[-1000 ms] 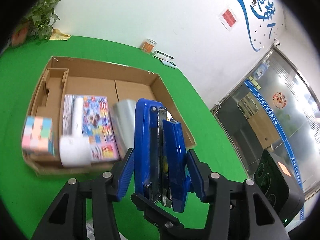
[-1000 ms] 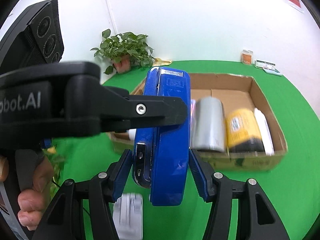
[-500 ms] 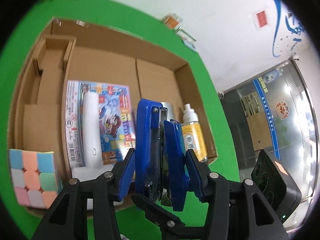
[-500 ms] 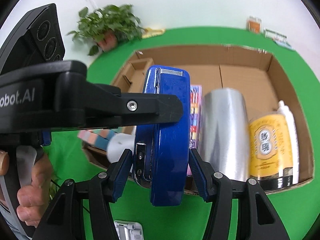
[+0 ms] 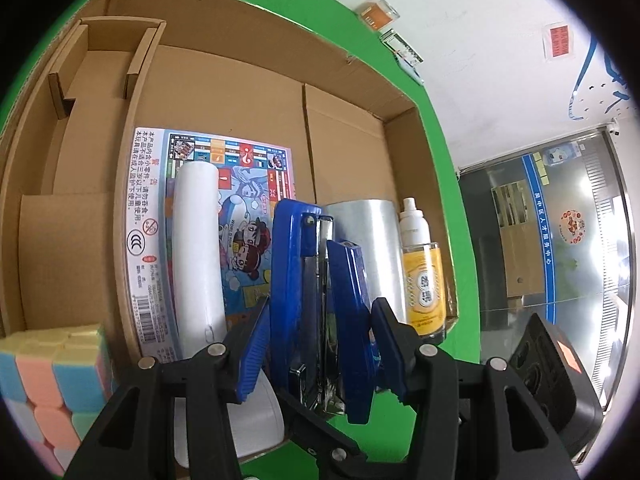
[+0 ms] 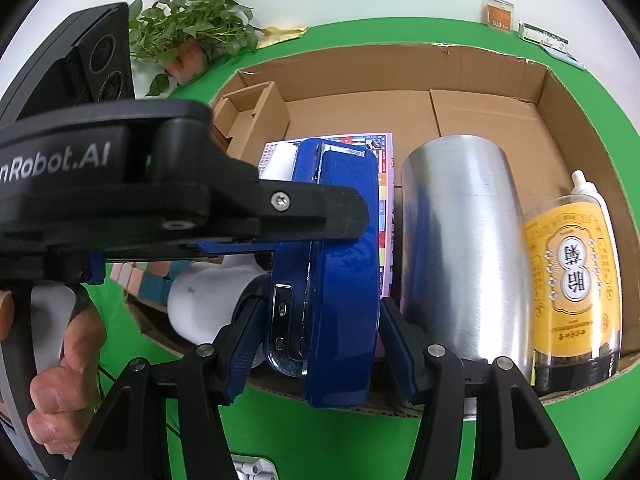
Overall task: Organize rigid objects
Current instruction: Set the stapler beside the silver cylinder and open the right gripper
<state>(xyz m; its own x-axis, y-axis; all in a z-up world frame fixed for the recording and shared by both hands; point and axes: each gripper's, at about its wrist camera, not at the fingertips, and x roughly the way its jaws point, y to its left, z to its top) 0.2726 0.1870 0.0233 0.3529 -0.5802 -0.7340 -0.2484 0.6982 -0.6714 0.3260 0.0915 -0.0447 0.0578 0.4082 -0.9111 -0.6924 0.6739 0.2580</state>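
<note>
Both grippers hold one blue stapler (image 5: 316, 304), also in the right wrist view (image 6: 340, 264), above the near edge of an open cardboard box (image 5: 240, 92). My left gripper (image 5: 318, 344) is shut on its sides. My right gripper (image 6: 320, 344) is shut on it from a crossing angle. In the box lie a colourful game box (image 5: 240, 184), a white cylinder (image 5: 198, 248), a silver tumbler (image 6: 460, 248) and a yellow-labelled bottle (image 6: 572, 272). A pastel cube (image 5: 48, 380) sits at the box's near left corner.
The box stands on a green table (image 6: 360, 440). A cardboard divider (image 5: 100, 64) fills its far left corner. A potted plant (image 6: 192, 36) and an orange jar (image 6: 499, 14) stand by the wall. A white object (image 6: 252, 470) lies on the table below.
Both grippers have carried the stapler forward and down over the box. The box and its contents now appear much larger and closer.
</note>
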